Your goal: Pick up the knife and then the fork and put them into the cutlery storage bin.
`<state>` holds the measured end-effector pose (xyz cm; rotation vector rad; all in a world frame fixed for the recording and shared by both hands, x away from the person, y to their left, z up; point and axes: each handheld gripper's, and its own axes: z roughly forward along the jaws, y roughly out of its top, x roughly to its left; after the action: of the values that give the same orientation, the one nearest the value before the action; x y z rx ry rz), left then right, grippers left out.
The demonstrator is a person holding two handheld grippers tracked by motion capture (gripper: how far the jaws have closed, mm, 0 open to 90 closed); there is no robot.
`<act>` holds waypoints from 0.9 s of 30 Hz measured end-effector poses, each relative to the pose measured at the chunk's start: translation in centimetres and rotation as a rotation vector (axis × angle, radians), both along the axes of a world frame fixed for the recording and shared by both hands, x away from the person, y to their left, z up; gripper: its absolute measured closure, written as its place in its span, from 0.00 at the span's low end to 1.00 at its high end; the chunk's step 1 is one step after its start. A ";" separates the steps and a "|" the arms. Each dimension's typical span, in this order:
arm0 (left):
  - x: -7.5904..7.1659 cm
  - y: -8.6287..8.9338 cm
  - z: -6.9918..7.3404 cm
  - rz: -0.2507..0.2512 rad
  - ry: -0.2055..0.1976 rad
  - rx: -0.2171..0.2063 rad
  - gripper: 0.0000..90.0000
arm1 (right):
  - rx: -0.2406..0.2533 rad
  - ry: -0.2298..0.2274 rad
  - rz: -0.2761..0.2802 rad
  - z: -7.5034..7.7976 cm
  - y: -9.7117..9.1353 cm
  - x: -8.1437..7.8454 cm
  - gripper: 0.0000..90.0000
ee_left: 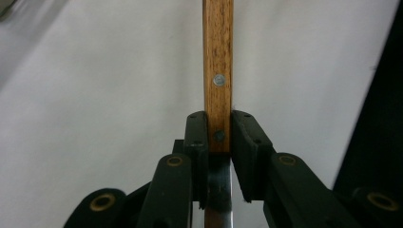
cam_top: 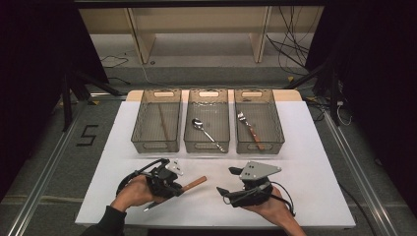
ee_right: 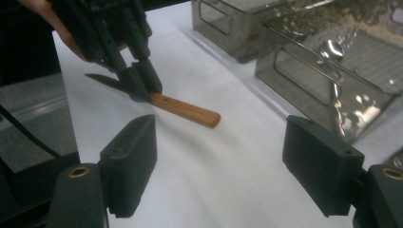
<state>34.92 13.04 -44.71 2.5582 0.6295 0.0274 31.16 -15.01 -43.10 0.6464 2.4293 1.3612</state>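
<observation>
A knife with a wooden handle point(cam_top: 195, 183) lies low over the white table point(cam_top: 305, 162), blade toward the person. My left gripper point(cam_top: 178, 189) is shut on the knife where handle meets blade. In the left gripper view both pads point(ee_left: 197, 133) press the handle's sides, and the riveted wooden handle point(ee_left: 217, 57) runs away from the left gripper point(ee_left: 218, 135). My right gripper point(cam_top: 225, 180) is to the right of the handle's end, apart from it. In the right gripper view my right gripper point(ee_right: 218, 161) is open and empty, facing the knife point(ee_right: 185, 110) and the left gripper point(ee_right: 140, 83).
Three clear bins stand in a row at the back of the table. The left bin point(cam_top: 156, 145) holds a thin stick, the middle bin point(cam_top: 206, 146) a spoon point(cam_top: 204, 129), the right bin point(cam_top: 259, 146) a fork point(cam_top: 248, 129). Bare white table lies between the bins and the grippers.
</observation>
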 end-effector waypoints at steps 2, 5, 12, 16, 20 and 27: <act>-0.2 -0.4 0.2 -0.005 0.011 -0.005 0.85 | -0.027 -0.038 0.019 -0.2 0.8 -0.6 0.31; -0.4 -0.7 0.4 -0.016 0.026 -0.012 0.85 | -0.083 -0.114 0.048 -0.4 2.0 -1.7 0.31; -0.9 -1.6 0.6 -0.034 0.047 -0.007 0.85 | -0.222 -0.295 0.103 -1.2 4.4 -3.5 0.33; -1.3 -2.0 0.9 -0.044 0.048 -0.005 0.85 | -0.337 -0.407 0.141 -2.1 5.8 -4.6 0.35; -1.7 -2.3 1.3 -0.048 0.048 -0.006 0.85 | -0.411 -0.475 0.160 -2.9 6.5 -5.0 0.40; -2.0 -2.6 1.5 -0.059 0.047 0.008 0.85 | -0.516 -0.592 0.184 -3.8 7.2 -5.4 0.48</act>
<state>32.95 10.44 -43.16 2.5901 0.5720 -0.0502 25.71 -7.86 -46.86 -0.1031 2.2196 0.7620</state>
